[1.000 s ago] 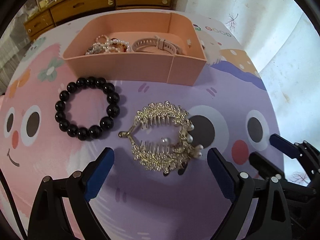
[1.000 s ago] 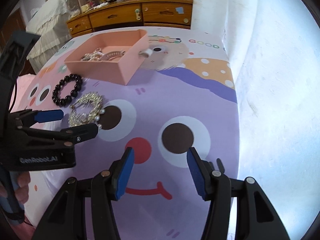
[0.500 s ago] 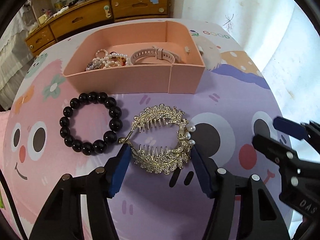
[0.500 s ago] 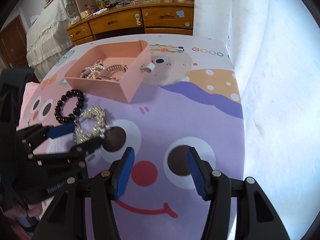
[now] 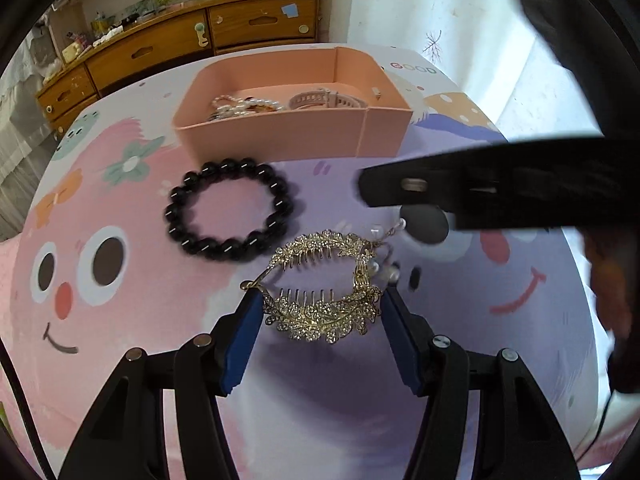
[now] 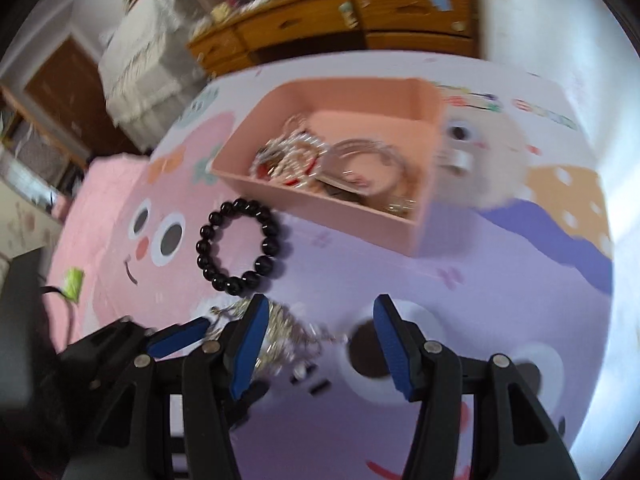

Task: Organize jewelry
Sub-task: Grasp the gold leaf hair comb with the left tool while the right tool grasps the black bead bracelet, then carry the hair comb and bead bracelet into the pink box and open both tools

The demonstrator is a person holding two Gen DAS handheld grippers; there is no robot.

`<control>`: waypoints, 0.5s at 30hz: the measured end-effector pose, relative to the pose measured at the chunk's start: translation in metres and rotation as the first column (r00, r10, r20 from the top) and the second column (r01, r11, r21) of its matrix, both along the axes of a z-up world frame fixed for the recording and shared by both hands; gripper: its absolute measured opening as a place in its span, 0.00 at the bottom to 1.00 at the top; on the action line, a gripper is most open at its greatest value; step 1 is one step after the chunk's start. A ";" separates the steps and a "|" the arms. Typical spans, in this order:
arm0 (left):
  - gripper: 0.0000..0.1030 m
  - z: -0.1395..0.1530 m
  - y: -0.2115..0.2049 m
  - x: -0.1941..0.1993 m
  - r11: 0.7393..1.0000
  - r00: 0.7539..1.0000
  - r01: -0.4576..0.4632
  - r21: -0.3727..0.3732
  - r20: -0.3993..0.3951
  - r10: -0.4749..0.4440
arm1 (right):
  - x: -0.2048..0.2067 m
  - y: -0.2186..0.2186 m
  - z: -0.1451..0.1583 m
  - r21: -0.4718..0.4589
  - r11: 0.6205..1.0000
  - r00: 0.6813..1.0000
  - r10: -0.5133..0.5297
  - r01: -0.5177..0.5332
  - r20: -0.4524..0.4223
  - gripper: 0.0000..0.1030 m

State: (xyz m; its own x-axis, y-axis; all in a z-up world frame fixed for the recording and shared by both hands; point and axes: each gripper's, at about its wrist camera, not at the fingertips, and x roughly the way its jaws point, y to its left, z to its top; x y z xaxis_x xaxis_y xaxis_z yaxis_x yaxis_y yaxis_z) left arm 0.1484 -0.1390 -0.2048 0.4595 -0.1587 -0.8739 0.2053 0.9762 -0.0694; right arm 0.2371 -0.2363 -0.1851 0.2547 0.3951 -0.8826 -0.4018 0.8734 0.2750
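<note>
Close wrist views, shared pink tray [image 5: 280, 136]

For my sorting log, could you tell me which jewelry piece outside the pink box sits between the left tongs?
The gold rhinestone hair comb, bracketed by the left tongs; the black bead bracelet lies apart, nearer the pink box.

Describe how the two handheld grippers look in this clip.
Both the left gripper and the right gripper share one build: black angular linkage arms with silver round screw heads, tipped by flat blue pads. A thin black cable runs along the left view's edge.

mat [image 5: 472, 100] print: the word "good" in coloured capital letters, beyond the pink box [image 5: 296, 136]
right wrist view: same letters, too blurred to read
</note>
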 end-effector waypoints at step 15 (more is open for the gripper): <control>0.56 0.035 0.066 -0.023 0.997 0.991 -0.071 -0.006 0.115 0.071 | 0.018 0.078 -0.022 -0.109 0.994 0.998 0.016 -0.024 -0.067 0.23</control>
